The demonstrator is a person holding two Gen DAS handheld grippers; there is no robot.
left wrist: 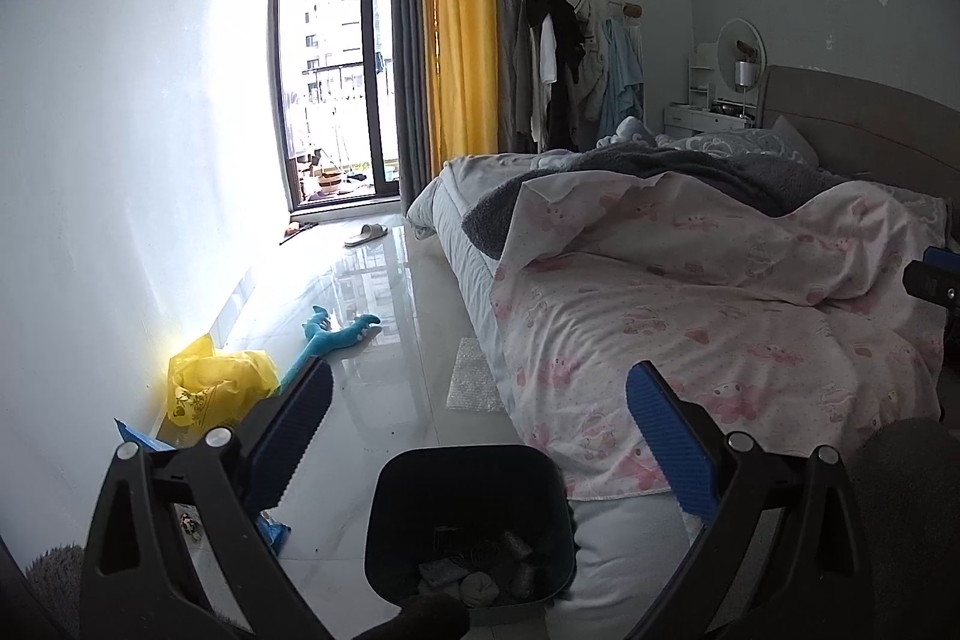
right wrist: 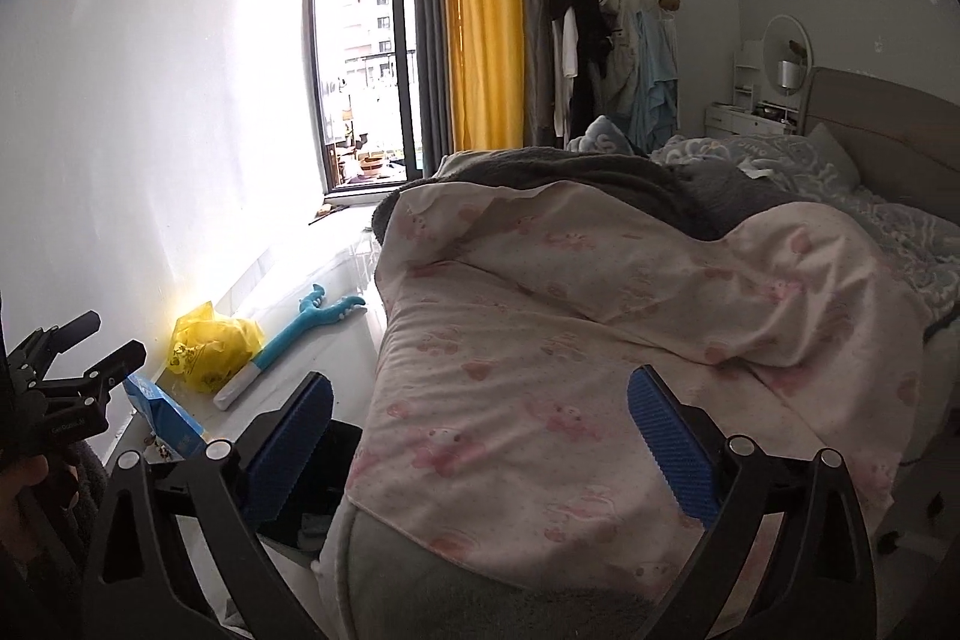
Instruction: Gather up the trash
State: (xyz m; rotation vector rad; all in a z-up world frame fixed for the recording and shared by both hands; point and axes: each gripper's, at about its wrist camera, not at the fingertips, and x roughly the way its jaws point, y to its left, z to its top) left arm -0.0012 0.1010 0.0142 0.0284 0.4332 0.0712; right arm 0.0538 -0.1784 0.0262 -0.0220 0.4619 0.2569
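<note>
A black trash bin (left wrist: 468, 520) stands on the floor by the bed's foot, with several crumpled pieces inside. My left gripper (left wrist: 480, 436) is open and empty above the bin. A yellow plastic bag (left wrist: 216, 382) and a blue packet (left wrist: 141, 439) lie by the wall. A sheet of bubble wrap (left wrist: 474, 376) lies on the floor beside the bed. My right gripper (right wrist: 480, 436) is open and empty over the pink duvet (right wrist: 600, 340). The bin's edge (right wrist: 336, 472) shows behind its left finger. The yellow bag (right wrist: 210, 346) and blue packet (right wrist: 162, 418) show there too.
A bed (left wrist: 690, 292) fills the right side. A teal toy (left wrist: 336, 334) and a slipper (left wrist: 366, 235) lie on the glossy floor. A white wall runs along the left. A balcony door (left wrist: 336, 58), curtains and a clothes rack stand at the far end.
</note>
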